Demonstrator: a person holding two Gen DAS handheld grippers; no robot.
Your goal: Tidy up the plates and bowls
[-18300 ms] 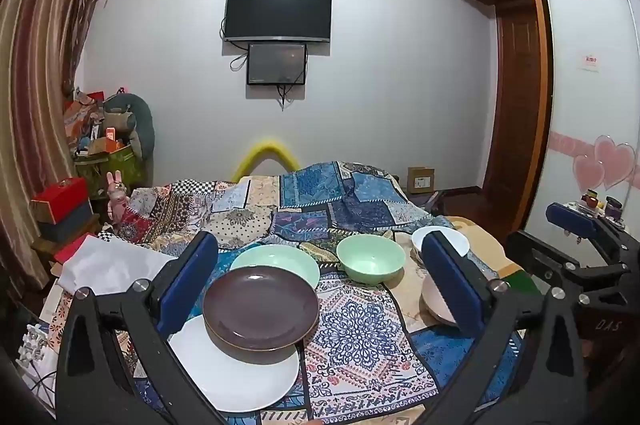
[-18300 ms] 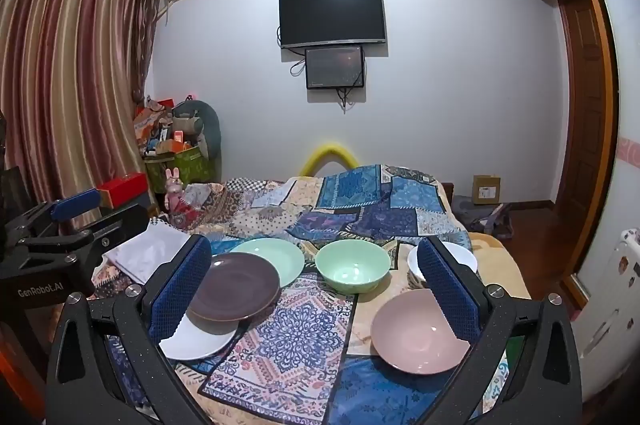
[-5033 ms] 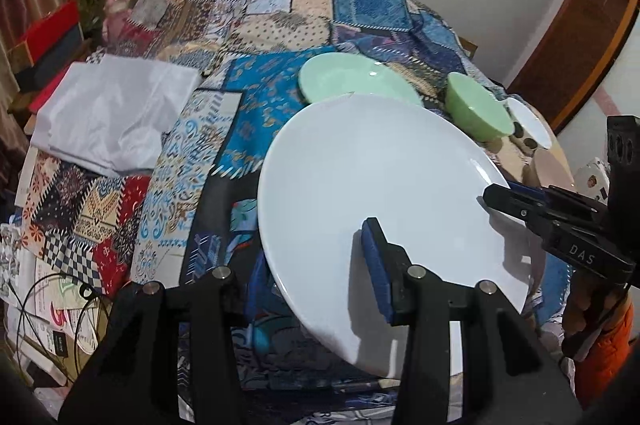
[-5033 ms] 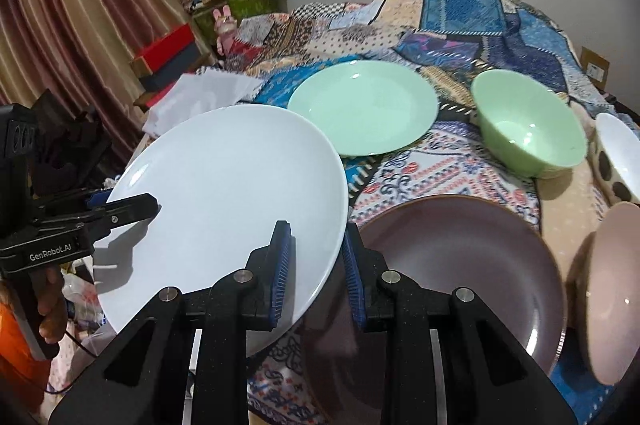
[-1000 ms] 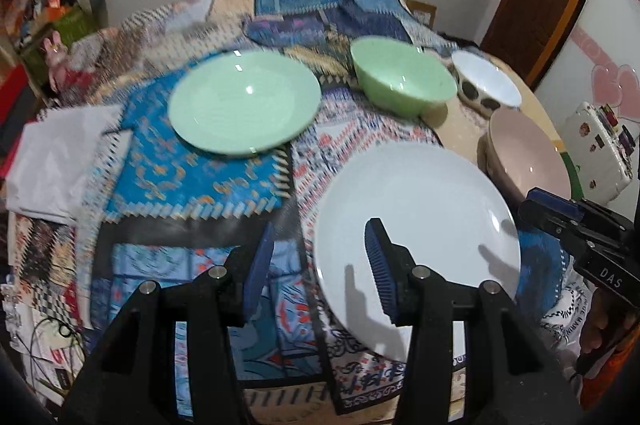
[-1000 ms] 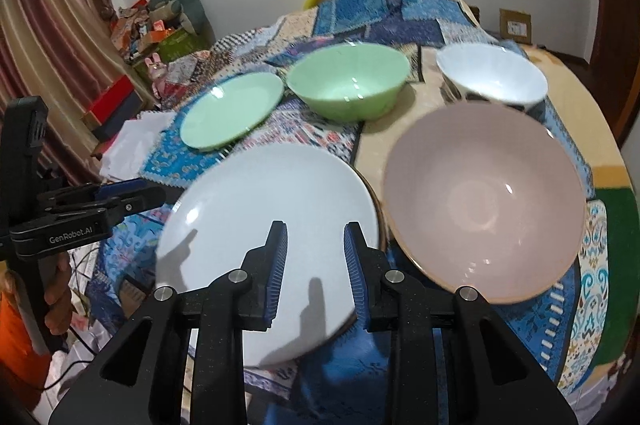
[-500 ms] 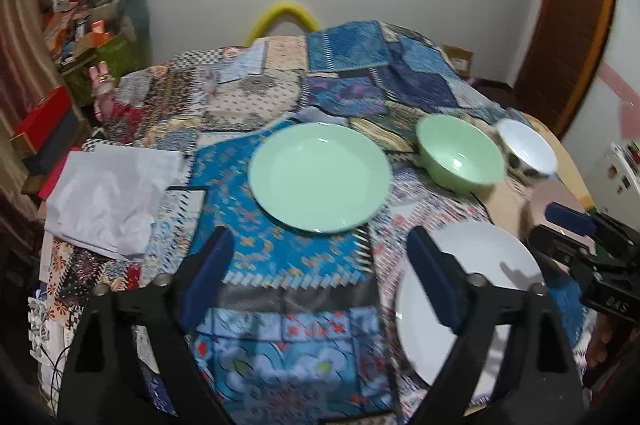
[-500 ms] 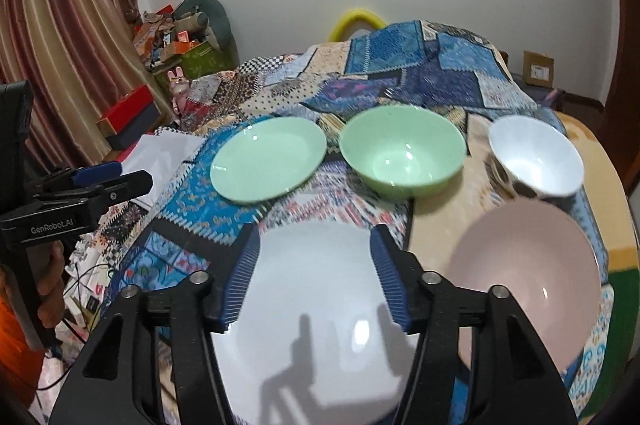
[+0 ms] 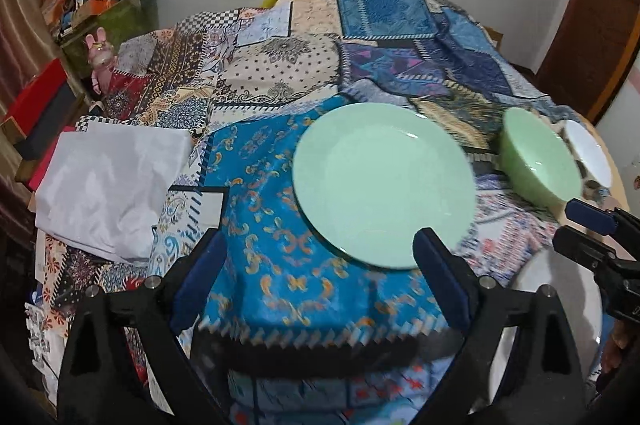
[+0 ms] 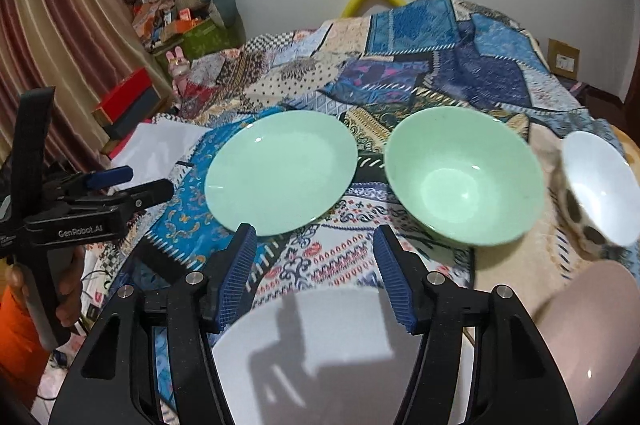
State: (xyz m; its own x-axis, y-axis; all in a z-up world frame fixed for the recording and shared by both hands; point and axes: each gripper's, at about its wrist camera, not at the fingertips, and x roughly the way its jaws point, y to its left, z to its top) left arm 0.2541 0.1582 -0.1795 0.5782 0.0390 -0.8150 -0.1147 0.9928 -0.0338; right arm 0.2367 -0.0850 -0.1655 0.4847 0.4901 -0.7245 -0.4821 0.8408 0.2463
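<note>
On the patchwork cloth: a round table (image 9: 618, 181) carries the crockery under a patchwork cloth (image 10: 432, 73) of blue, cream and patterned squares.
Left gripper: the left gripper (image 9: 320, 275) has its jaws spread wide, having just been opening, with nothing between the blue pads; it hangs over the blue patch just short of the green plate's near rim.
Right gripper: the right gripper (image 10: 316, 275) stands partly apart, its jaws also having just been opening, with nothing clamped; it is above the far rim of the white plate.
Green plate: the green plate (image 10: 280, 171) lies flat on the cloth, left of the green bowl and close beside it.
Green bowl: the green bowl (image 10: 464, 181) sits upright between the green plate and the white bowl.
White bowl: the white bowl (image 10: 598, 185), dark spots on its outer wall, is at the right edge.
White plate: the white plate (image 10: 340, 357) lies nearest in the right wrist view, gripper shadow across it.
Pink bowl: the pink bowl (image 10: 592, 337) sits right of the white plate.
Elsewhere: a folded white cloth (image 9: 108, 185) lies left of the plates.
</note>
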